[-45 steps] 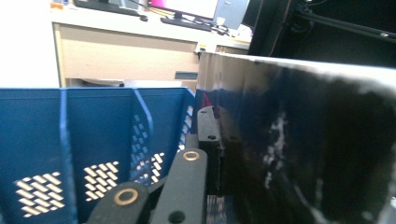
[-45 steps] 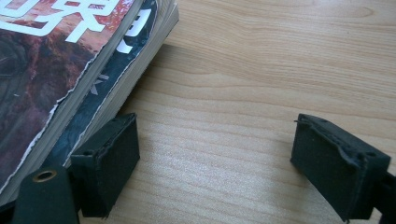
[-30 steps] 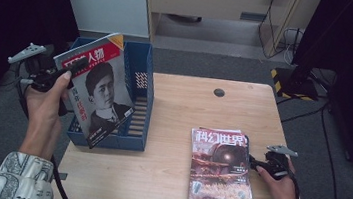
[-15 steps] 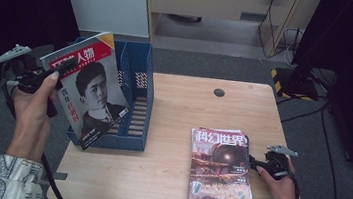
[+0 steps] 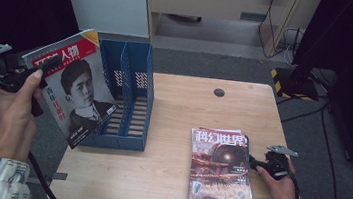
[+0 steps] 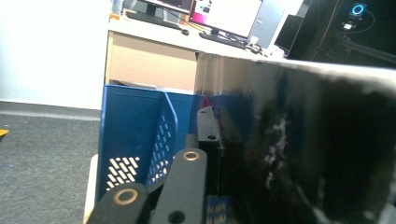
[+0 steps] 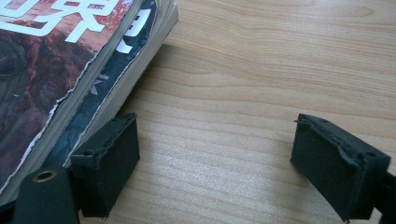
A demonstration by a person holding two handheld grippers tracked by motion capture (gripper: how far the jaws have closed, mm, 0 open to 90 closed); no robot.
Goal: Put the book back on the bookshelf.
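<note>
Glossy portrait-cover magazine [image 5: 72, 87], light and floppy, hangs clamped at its edge in left gripper [image 5: 42, 64]; right gripper [image 7: 215, 163] gapes empty.

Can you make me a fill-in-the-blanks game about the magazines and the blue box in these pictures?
1. The left gripper holds a ____ with a portrait cover.
2. The file holder is coloured ____.
3. The magazine stack lies on the wooden ____.
4. The right gripper has its jaws ____.

Missing words: magazine; blue; table; open
</note>
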